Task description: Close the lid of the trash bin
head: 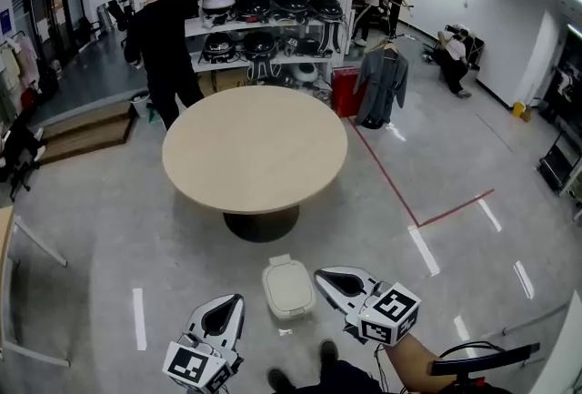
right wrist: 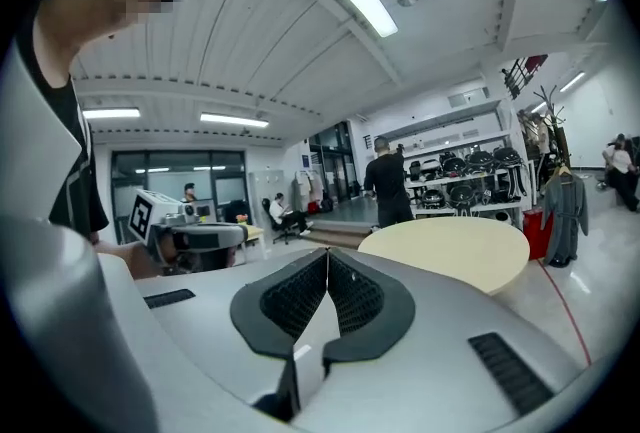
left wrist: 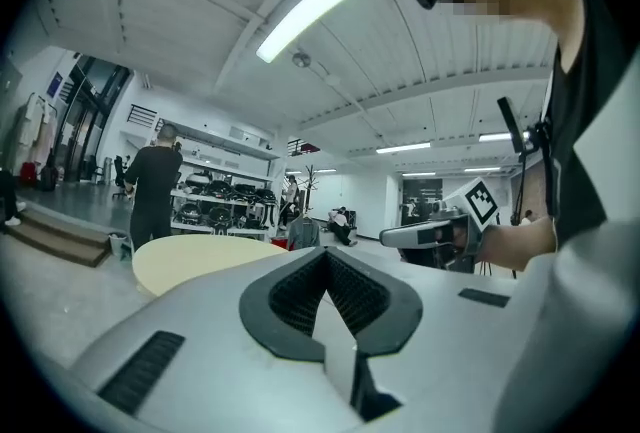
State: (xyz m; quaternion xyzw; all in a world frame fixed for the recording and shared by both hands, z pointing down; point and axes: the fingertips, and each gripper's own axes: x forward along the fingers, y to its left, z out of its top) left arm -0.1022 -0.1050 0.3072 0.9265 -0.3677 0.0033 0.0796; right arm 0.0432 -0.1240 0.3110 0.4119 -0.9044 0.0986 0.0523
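Observation:
In the head view a small white trash bin (head: 288, 288) stands on the grey floor just in front of my feet, its lid lying flat on top. My left gripper (head: 235, 299) is held to the bin's left, and my right gripper (head: 320, 275) hovers close by its right side. Both point forward, above the floor, and neither touches the bin. In the left gripper view the left gripper (left wrist: 326, 252) has its jaws together with nothing between them; the right gripper (right wrist: 327, 252) looks the same in its own view. The bin does not show in either gripper view.
A round beige table (head: 255, 146) on a dark pedestal stands just beyond the bin. A person in black (head: 162, 42) stands behind it near shelves (head: 268, 19) of dark gear. A grey jacket (head: 382, 87) hangs at the right, and red tape lines (head: 400, 197) cross the floor.

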